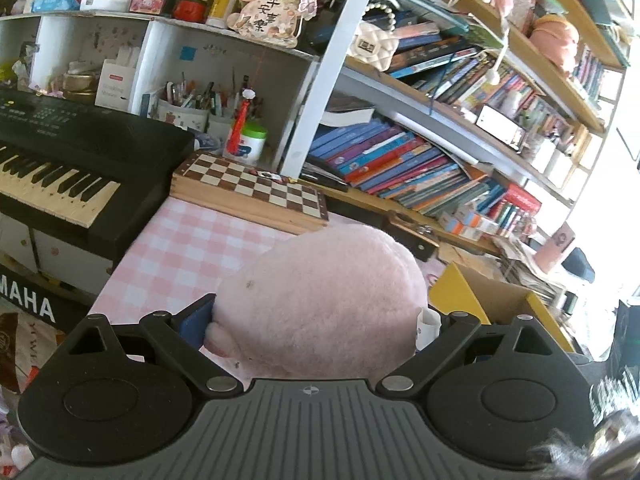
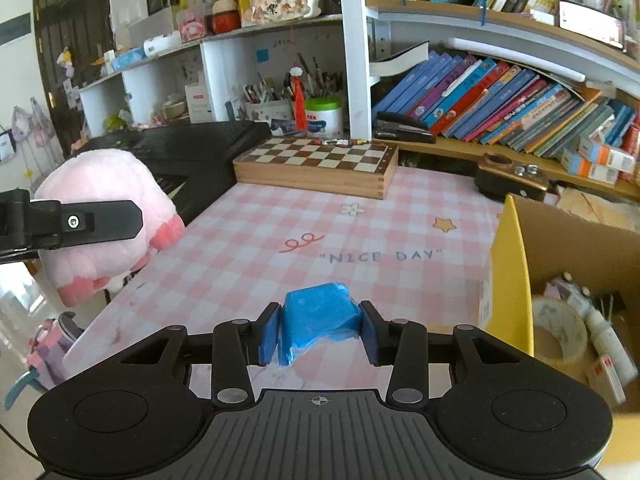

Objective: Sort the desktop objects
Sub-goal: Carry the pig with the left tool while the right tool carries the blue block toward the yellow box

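Both sets of jaws are loaded: right gripper (image 2: 319, 330) pinched narrow on a blue wrapped packet (image 2: 316, 318), its blue pads pressing the packet's two sides, and left gripper (image 1: 316, 330) spread wide around a pink plush toy (image 1: 328, 304), pads sunk into the fur. From my right wrist view the plush (image 2: 108, 220) hangs clear off the left edge of the pink checked desk (image 2: 248, 240), gripped by a black finger (image 2: 88, 222), while the packet sits over the near edge of the desk, lifted as far as I can judge. To the right, at the desk's right edge, waits the open cardboard box (image 2: 516, 280) with its yellow flap, and a tape roll (image 2: 558, 336) already lies inside. I reckon the step in hand is carrying both loads to that box. Doing it well means keeping the squeeze steady, clearing the upright yellow flap before lowering, and bringing the bulky plush in second so it does not bury the packet. Writing now: the desk cover reads "NICE DAY" (image 2: 380, 257); the black keyboard (image 1: 80, 168) shows "YAMAHA" cut to "MAHA" (image 1: 28, 306); the pink ornament on the shelf (image 1: 272, 4) carries Chinese characters, seemingly a wish for peace and joy
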`<state>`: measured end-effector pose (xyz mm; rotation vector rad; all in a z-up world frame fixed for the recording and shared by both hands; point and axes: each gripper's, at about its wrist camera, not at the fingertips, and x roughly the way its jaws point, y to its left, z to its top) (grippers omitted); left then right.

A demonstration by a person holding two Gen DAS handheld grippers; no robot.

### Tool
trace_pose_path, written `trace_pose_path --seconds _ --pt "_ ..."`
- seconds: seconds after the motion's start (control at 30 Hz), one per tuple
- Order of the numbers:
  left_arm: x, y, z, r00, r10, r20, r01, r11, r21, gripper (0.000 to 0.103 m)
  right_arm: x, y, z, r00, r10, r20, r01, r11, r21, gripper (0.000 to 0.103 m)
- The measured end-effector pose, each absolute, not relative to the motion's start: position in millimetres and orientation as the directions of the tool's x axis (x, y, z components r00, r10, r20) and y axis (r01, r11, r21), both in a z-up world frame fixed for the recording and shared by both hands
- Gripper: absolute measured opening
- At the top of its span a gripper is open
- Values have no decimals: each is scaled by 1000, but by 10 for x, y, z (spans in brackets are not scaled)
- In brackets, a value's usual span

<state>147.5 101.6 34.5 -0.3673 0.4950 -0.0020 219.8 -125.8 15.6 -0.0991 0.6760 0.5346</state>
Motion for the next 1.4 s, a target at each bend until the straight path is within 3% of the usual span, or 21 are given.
trace_pose_path --seconds 0.83,1.4 --pt "280 961 262 816 -298 -495 131 930 -343 95 782 -1405 113 662 351 -662 -367 922 122 41" --pt "155 648 142 734 -438 -520 272 890 -366 95 381 -1660 51 674 262 -691 -240 962 130 41"
